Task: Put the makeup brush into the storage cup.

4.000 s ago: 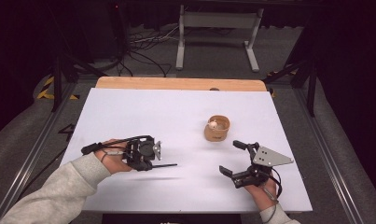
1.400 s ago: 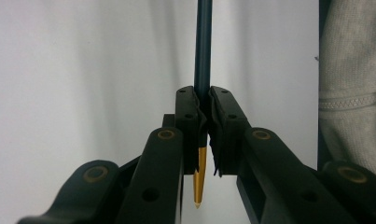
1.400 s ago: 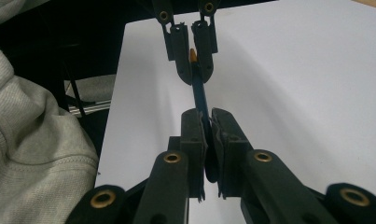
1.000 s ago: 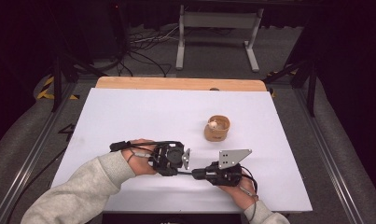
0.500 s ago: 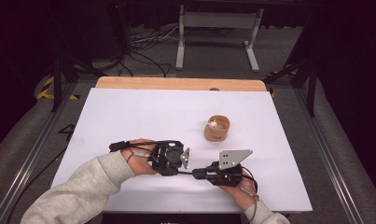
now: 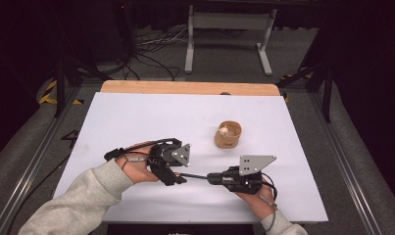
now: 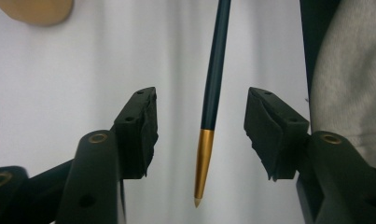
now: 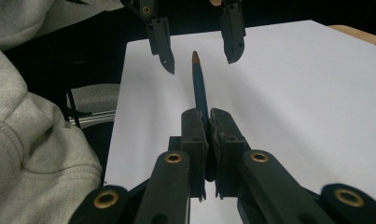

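Both grippers had drawn together since four seconds earlier, meeting over the table (image 6: 136,122). The right gripper (image 8: 208,122) was clamped on the pen (image 8: 199,84), a handover apparently done. The left gripper (image 7: 199,130) stood apart, the pen's gold tip between its jaws untouched. What lay in the cup (image 6: 228,135) was unclear.
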A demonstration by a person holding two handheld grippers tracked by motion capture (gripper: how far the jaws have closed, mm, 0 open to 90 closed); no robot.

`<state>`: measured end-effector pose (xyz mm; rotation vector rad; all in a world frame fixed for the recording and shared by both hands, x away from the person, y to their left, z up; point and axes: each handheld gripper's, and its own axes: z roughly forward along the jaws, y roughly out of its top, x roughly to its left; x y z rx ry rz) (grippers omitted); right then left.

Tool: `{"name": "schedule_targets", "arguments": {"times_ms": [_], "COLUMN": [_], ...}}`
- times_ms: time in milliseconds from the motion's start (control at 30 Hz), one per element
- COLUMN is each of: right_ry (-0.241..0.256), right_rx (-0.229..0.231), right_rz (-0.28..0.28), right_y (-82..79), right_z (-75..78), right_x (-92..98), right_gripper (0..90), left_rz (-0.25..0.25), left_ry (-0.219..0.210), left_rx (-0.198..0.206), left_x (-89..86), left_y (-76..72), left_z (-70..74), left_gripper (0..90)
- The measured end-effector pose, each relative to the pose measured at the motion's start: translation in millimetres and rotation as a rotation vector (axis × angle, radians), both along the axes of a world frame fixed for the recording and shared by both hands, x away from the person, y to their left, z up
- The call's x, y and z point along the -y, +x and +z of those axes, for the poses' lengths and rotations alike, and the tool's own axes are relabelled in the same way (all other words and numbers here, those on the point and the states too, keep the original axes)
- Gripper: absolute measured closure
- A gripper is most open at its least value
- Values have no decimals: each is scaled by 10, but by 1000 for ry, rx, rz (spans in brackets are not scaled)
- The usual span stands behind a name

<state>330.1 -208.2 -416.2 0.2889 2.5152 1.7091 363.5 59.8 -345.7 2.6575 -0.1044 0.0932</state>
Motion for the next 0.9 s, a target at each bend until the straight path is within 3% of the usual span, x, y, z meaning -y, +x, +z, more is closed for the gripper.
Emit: {"name": "schedule_targets", "arguments": {"times_ms": [367,600,733,900], "right_ry": [20,31,17,40], "right_rx": [10,17,14,19], "right_rz": [1,4,-3,-18], "right_y": [-26,-35,-30,-28], "right_z": [55,81,67,90], "right_x": [54,77,73,109], "right_gripper": [851,852,852,852], "left_rz": [67,92,115,133], "left_ry": [-193,-244,-285,-374], "left_rx": [-42,-46,-72,-108], "left_x": [-205,-276,-326,-410], "left_y": [11,18,20,-20], "left_z": [-59,-170,-270,-358], "left_gripper": [394,378,383,389]}}
